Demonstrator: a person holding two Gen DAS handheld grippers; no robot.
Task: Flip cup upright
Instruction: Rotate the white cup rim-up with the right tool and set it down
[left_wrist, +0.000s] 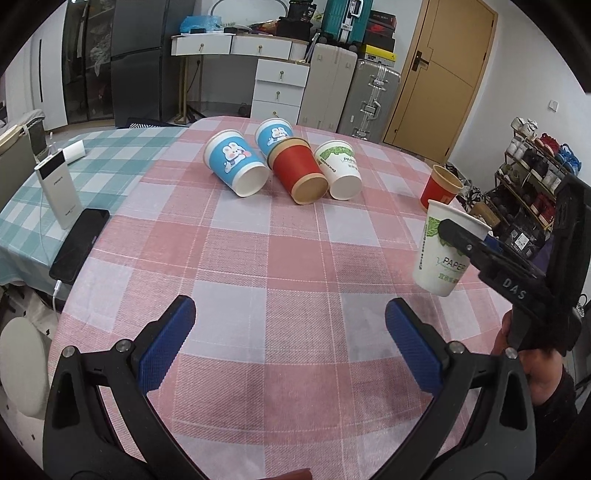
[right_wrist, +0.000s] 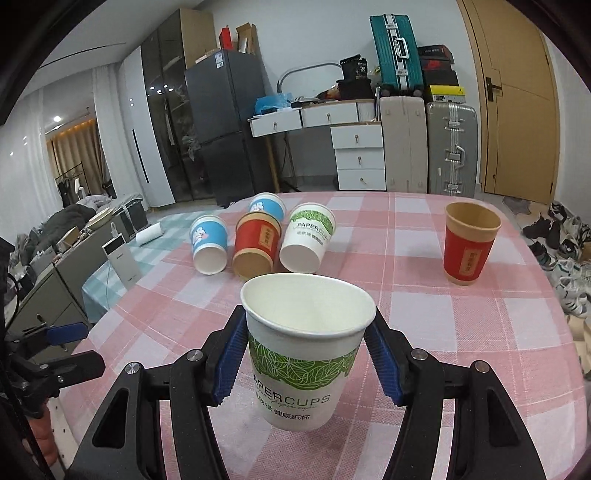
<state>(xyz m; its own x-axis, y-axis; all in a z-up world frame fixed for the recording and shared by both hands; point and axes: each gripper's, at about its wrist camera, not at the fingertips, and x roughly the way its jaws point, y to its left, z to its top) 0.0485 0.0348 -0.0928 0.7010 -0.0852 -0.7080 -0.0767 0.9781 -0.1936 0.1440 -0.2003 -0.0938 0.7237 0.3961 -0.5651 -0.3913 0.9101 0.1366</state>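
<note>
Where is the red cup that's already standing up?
The upright red cup stands alone on the pink checked tablecloth, far right in the right wrist view, apart from the cluster of tipped cups.

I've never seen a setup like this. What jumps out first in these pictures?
The white-and-green cup, mouth up, clamped in the right gripper above the pink checked table. Behind it four cups lie tipped in a cluster at the table's far side, while one red cup stands upright alone to the right. The left gripper hangs open, holding nothing.
</note>
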